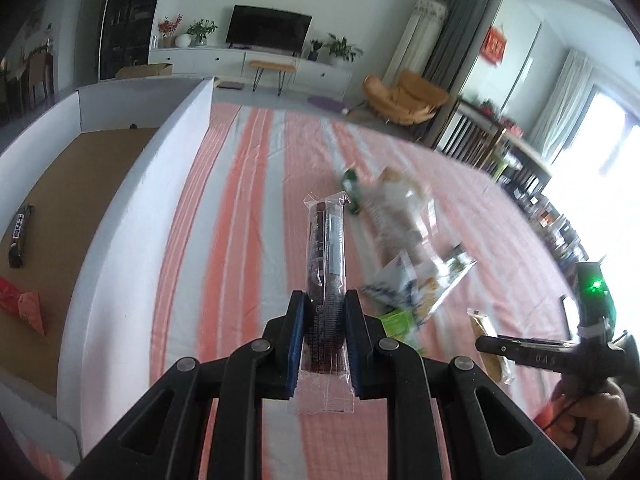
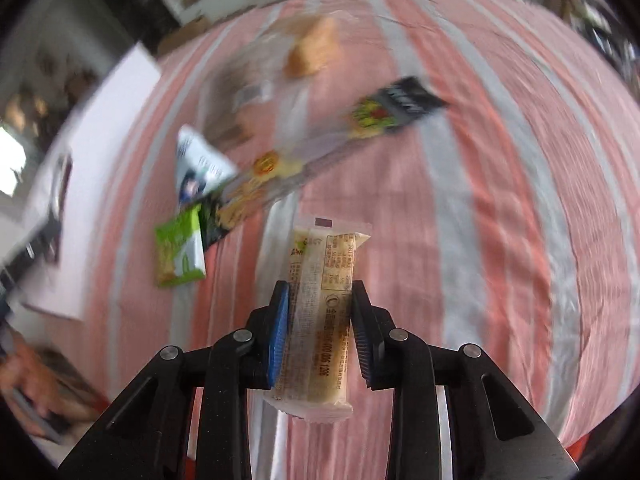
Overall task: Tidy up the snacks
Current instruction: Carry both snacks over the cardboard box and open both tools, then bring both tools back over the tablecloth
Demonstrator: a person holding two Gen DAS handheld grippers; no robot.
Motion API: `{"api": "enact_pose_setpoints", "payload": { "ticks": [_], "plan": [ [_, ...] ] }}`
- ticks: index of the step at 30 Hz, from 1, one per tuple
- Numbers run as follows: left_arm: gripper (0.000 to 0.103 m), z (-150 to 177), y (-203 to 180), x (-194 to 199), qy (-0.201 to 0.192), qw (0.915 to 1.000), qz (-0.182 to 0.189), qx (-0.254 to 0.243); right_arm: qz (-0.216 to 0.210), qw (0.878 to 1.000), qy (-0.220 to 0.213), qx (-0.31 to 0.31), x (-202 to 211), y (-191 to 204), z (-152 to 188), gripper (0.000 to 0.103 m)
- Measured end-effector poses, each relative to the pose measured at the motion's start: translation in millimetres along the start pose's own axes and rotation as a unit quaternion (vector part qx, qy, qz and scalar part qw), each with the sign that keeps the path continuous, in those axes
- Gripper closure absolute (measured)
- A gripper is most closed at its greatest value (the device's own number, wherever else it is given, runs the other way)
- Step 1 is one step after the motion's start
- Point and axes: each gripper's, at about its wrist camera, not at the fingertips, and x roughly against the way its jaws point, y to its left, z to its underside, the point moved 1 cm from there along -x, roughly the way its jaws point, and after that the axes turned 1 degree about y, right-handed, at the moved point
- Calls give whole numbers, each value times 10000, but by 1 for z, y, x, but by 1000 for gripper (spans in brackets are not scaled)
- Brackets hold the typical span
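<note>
My left gripper is shut on a dark brown snack bar in a clear wrapper, held above the striped cloth. To its left stands a white box with a brown floor; a dark bar and a red packet lie in it. My right gripper is shut on a pale yellow snack bar in a clear wrapper. In the left wrist view the right gripper shows at lower right with the same pale bar.
Several snacks lie on the pink and white striped cloth: a green packet, a blue and white packet, a long dark packet, a clear bag of bread. A hand shows at the lower left.
</note>
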Motion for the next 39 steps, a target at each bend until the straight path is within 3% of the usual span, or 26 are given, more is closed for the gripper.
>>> {"api": "enact_pose_setpoints", "payload": {
  "ticks": [5, 9, 15, 18, 22, 24, 26, 27, 28, 29, 33, 36, 39],
  "plan": [
    [85, -18, 0, 36, -363, 9989, 276, 100, -766, 9959, -299, -385, 37, -11, -15, 72],
    [85, -37, 24, 73, -668, 9966, 304, 362, -1198, 9916, -486, -83, 60, 23, -30, 72],
    [85, -57, 96, 123, -1060, 9903, -492, 757, -2033, 9750, -415, 801, 68, 143, -63, 72],
    [85, -56, 135, 134, -1037, 9856, -896, 992, -2402, 9618, -307, 1275, 59, 218, -71, 72],
    [84, -48, 178, 139, -962, 9782, -1413, 1182, -2539, 9501, -97, 1811, 28, 307, -71, 72],
    [84, -42, 195, 136, -851, 9723, -1747, 1302, -2453, 9477, 30, 2042, 9, 339, -66, 71],
    [68, -33, 209, 132, -751, 9648, -2060, 1449, -2259, 9495, 90, 2176, -6, 352, -62, 61],
    [47, -29, 213, 128, -681, 9617, -2168, 1535, -2127, 9517, 67, 2211, -13, 352, -60, 45],
    [29, -25, 216, 127, -653, 9592, -2232, 1611, -2078, 9531, -6, 2200, -12, 348, -57, 36],
    [25, -20, 216, 126, -682, 9563, -2286, 1688, -2005, 9547, -110, 2195, -12, 339, -55, 36],
    [24, -13, 193, 116, -777, 9606, -2096, 1651, -1206, 9640, -704, 2263, -8, 270, -58, 33],
    [24, -17, 158, 108, -823, 9724, -1632, 1453, -255, 9682, -1205, 2175, -8, 199, -60, 32],
    [19, -30, 105, 94, -809, 9859, -1093, 976, 732, 9683, -1399, 1935, -13, 121, -61, 32]
  ]
}}
